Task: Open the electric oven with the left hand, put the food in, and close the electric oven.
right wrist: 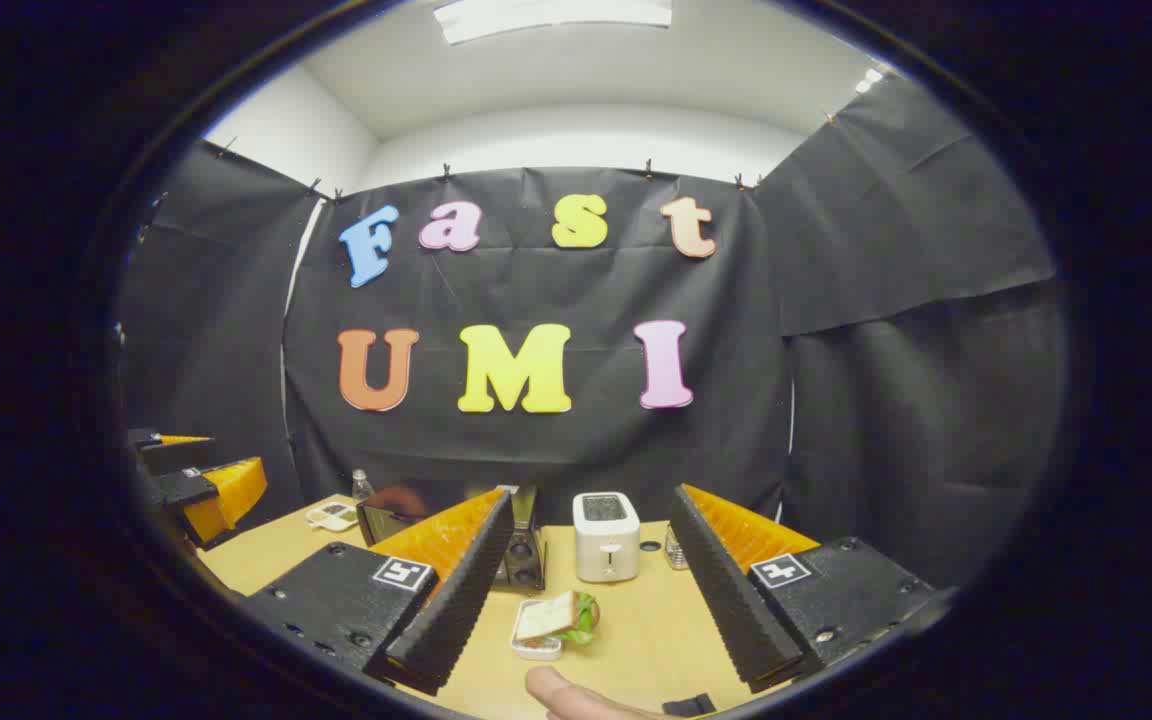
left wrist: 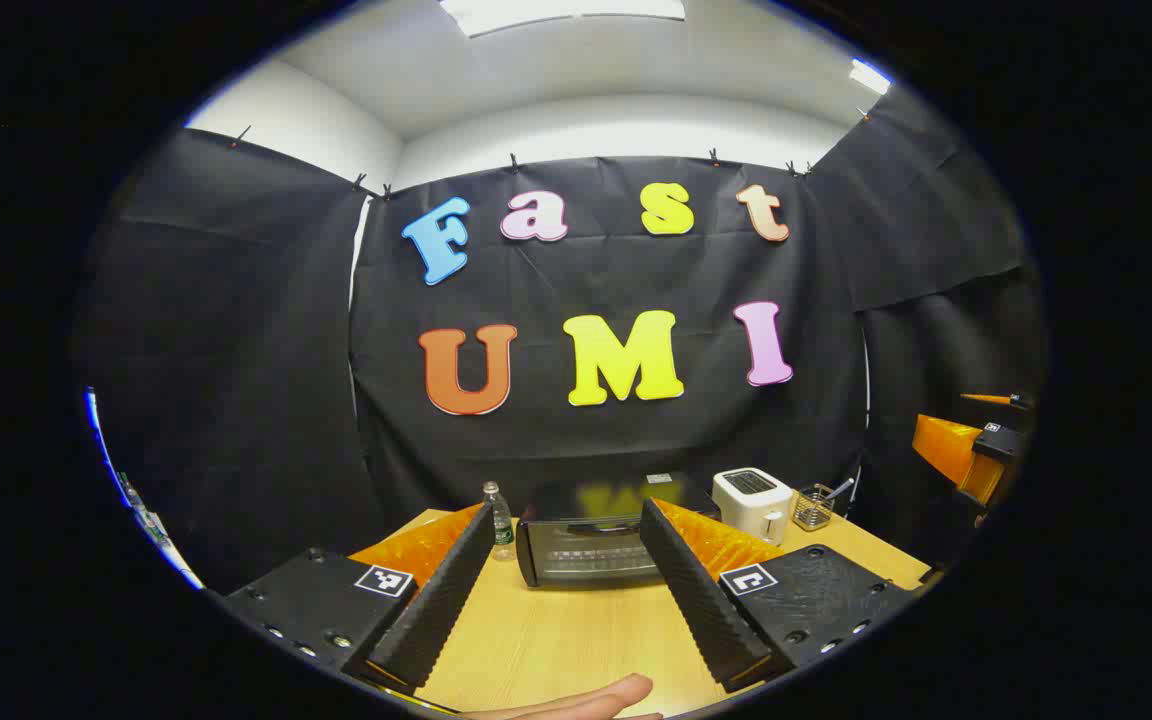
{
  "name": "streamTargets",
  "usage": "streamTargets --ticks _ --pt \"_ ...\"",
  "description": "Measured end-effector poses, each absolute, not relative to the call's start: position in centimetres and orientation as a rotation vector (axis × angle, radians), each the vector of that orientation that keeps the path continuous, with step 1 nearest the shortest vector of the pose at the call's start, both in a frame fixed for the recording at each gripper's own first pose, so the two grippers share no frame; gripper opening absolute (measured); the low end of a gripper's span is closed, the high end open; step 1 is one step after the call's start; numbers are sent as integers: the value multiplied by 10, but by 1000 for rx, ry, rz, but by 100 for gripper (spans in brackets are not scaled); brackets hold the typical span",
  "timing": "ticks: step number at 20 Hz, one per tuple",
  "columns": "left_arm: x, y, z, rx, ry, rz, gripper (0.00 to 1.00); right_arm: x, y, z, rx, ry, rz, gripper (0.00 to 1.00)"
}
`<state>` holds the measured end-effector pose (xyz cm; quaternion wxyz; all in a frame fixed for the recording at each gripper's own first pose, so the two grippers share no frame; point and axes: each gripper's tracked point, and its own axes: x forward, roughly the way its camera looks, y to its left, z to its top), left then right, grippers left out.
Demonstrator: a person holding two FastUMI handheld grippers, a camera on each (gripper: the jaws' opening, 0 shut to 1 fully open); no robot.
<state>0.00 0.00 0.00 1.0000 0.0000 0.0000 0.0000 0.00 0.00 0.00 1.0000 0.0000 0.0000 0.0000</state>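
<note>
The electric oven (left wrist: 591, 548), black with a glass door that is closed, stands at the back of the wooden table (left wrist: 576, 640). My left gripper (left wrist: 567, 512) is open, held back from the oven and pointed at it, nothing between its fingers. In the right gripper view the food, a sandwich with lettuce on a small white dish (right wrist: 552, 622), lies on the table in front of my open right gripper (right wrist: 593, 495). The oven (right wrist: 521, 560) shows partly behind that gripper's left finger. The left gripper (right wrist: 198, 482) also appears at the far left there, and the right gripper (left wrist: 976, 450) at the far right of the left gripper view.
A white toaster (left wrist: 753, 503) and a wire holder (left wrist: 814, 508) stand right of the oven, a clear water bottle (left wrist: 499, 516) to its left. A small packet (right wrist: 334, 516) lies near the table's far left corner. A person's finger (left wrist: 581, 698) shows at the bottom edge.
</note>
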Motion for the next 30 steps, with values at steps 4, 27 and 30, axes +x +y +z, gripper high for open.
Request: streamTargets --ticks 4,27,30 --pt "-10 -13 19 -11 -32 -14 96 -12 -19 17 -21 -50 -34 91" --pt "204 -44 -69 -9 129 -64 96 33 -74 -13 65 -33 10 90" --pt "241 -49 -91 0 186 -67 96 34 -91 -10 58 -36 -7 90"
